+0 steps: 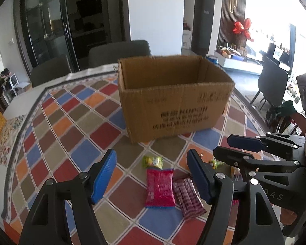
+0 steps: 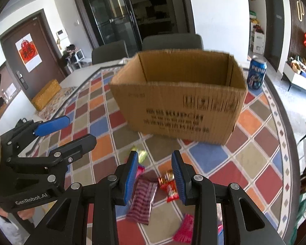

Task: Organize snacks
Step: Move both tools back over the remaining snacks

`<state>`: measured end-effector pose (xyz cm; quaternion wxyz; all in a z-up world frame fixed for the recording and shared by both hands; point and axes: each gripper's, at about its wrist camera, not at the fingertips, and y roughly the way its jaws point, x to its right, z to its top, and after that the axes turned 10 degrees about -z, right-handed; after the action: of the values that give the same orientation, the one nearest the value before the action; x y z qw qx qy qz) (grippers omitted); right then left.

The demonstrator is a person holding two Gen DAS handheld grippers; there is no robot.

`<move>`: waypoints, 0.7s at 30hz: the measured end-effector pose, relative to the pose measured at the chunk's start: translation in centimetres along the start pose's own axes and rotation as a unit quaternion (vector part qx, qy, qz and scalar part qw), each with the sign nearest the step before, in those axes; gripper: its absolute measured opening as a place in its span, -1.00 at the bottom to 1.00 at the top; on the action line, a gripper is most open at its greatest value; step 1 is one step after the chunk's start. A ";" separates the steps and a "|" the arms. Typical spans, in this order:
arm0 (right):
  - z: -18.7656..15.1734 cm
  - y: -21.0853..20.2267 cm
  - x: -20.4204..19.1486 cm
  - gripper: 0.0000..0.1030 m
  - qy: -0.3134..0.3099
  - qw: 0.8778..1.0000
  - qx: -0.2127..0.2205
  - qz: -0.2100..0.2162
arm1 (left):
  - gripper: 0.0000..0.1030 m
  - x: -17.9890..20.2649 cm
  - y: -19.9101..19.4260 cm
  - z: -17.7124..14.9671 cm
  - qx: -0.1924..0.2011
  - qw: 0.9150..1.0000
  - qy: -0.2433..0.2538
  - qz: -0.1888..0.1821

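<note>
Both open, empty: left gripper [image 1: 151,175] over pink foil snack packet [image 1: 159,187], right gripper [image 2: 155,175] nr striped maroon wrapper [image 2: 141,200]. Risk: pinching two overlapping packets, or bumping open brown cardboard box [image 1: 173,106].

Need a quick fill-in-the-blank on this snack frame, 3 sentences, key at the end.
1. The cardboard box on the table stands with its top ____.
2. Both the left gripper and the right gripper are open and hold ____.
3. The blue can stands to the ____ of the box in the right wrist view.

Missing words: open; nothing; right
</note>
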<state>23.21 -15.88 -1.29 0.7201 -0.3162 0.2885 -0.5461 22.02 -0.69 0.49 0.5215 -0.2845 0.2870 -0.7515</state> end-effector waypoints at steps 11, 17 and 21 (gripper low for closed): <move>-2.8 2.4 0.0 -0.32 -0.010 0.999 -0.048 0.003 | 0.37 -0.3 2.7 -3.5 -0.052 0.998 -0.019 -0.021; -3.7 3.9 -0.2 -0.32 -0.017 0.997 -0.076 0.005 | 0.37 -0.6 4.5 -5.1 -0.083 0.996 -0.030 -0.028; -4.3 5.1 -0.2 -0.32 -0.019 0.995 -0.093 0.002 | 0.37 -1.0 5.8 -5.9 -0.102 0.994 -0.037 -0.030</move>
<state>23.04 -15.26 -7.94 0.6943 -0.3916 0.3250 -0.5089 21.59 -0.65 -7.79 0.4772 -0.3726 0.3341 -0.7224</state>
